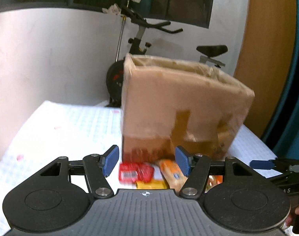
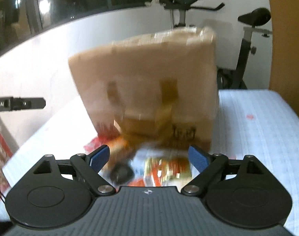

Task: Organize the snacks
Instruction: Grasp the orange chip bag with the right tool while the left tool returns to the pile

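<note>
Cardboard box (image 1: pixel 180 106), brown, open at the top, stands upright on the surface (image 1: pixel 66 125); strips of brown tape cross its near face. Snacks lie on the surface at the foot of the box, on the near side.

Left wrist view: red packet (image 1: pixel 135 172) just in front of the box, yellow packet (image 1: pixel 151 184) touching its near edge, orange packet (image 1: pixel 173 172) beside them to the right. All three lie flat, between and below the blue pads of the left gripper (image 1: pixel 147 161). Its jaws stand apart; nothing is between the pads, and the packets sit lower, on the surface.

Right wrist view: heavy blur. A white and orange packet (image 2: pixel 161 169) lies in front of the box, with a dark round shape (image 2: pixel 121 174) to its left that I cannot identify. More red and orange wrappers (image 2: pixel 102 141) lie against the lower left corner of the box. Right gripper (image 2: pixel 149 157) has its jaws wide apart, nothing pressed between the pads; the blurred packet lies below them.

Each gripper shows in the other's view: right one at the far right edge of the left view, left one as a dark bar at the left edge of the right view.

Surface cover is white with a fine grid and small red marks. Behind the box stands an exercise bike (image 1: pixel 137 45) against a white wall (image 1: pixel 51 59), dark windows above. A wooden panel (image 1: pixel 267 59) stands to the right.
</note>
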The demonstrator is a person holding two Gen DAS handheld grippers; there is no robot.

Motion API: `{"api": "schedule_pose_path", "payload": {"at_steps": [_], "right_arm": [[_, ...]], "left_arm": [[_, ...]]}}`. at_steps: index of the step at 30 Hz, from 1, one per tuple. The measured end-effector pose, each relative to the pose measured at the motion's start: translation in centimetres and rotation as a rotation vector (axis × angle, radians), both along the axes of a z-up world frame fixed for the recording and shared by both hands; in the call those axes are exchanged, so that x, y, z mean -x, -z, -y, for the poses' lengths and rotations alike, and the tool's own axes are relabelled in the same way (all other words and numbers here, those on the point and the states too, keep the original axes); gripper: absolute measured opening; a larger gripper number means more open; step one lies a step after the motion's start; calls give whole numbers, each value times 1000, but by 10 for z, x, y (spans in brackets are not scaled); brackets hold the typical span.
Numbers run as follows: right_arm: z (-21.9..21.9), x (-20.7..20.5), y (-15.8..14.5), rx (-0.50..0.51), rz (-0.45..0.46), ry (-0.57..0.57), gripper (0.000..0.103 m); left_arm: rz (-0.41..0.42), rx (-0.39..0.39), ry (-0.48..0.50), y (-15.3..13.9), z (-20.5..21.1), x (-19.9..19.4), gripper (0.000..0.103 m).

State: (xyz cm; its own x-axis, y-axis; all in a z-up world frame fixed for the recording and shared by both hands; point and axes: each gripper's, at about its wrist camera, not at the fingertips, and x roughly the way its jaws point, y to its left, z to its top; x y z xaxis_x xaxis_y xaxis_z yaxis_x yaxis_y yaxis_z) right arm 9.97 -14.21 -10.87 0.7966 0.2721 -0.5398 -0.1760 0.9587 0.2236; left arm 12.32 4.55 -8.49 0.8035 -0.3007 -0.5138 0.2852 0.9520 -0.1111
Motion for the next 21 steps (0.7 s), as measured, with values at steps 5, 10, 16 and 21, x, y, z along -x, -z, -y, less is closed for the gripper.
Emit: {"api": "schedule_pose_path", "payload": {"at_steps": [5, 10, 16, 21], "right_arm": [[-11, 12, 21, -21, -29, -66, 90], [-25, 16, 35, 23, -63, -112, 90], [-39, 19, 48, 72, -103, -149, 92], [-54, 19, 56, 183, -106, -165, 96]], "left_arm": [[-32, 2, 3, 25, 7, 12, 66], [-64, 18, 3, 42, 6, 20, 66], [-82, 18, 0, 48, 5, 21, 66], [-91, 16, 3, 51, 7, 22, 66]]}}
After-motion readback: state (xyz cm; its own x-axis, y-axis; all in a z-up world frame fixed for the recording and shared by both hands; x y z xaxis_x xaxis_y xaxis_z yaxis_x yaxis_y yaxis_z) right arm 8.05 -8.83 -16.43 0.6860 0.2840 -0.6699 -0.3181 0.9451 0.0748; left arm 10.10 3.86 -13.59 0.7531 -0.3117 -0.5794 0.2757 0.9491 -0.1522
